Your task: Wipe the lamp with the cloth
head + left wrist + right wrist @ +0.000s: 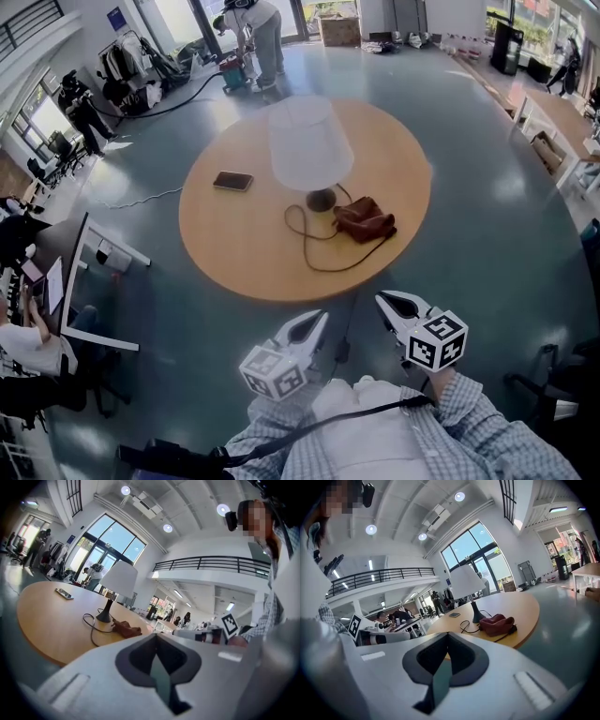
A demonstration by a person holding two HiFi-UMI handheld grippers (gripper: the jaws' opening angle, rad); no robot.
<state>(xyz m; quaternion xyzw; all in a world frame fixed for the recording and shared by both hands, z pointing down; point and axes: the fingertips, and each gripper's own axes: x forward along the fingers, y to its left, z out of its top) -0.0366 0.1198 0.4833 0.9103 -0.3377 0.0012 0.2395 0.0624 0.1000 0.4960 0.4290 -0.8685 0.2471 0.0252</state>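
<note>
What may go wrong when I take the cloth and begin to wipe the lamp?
1. The cloth seems to lie on the cord beside the lamp; grabbing it may catch the cord and tug the lamp.
2. The wide shade sits on a thin stem, so a hard wipe could tip the lamp.

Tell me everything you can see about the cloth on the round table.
The cloth is reddish brown and looks soft and thick. It lies crumpled in a low heap, not spread, on the round wooden table, close to the right of the base of the lamp in the head view. The lamp's dark cord seems to pass under it. Nothing holds it.
</note>
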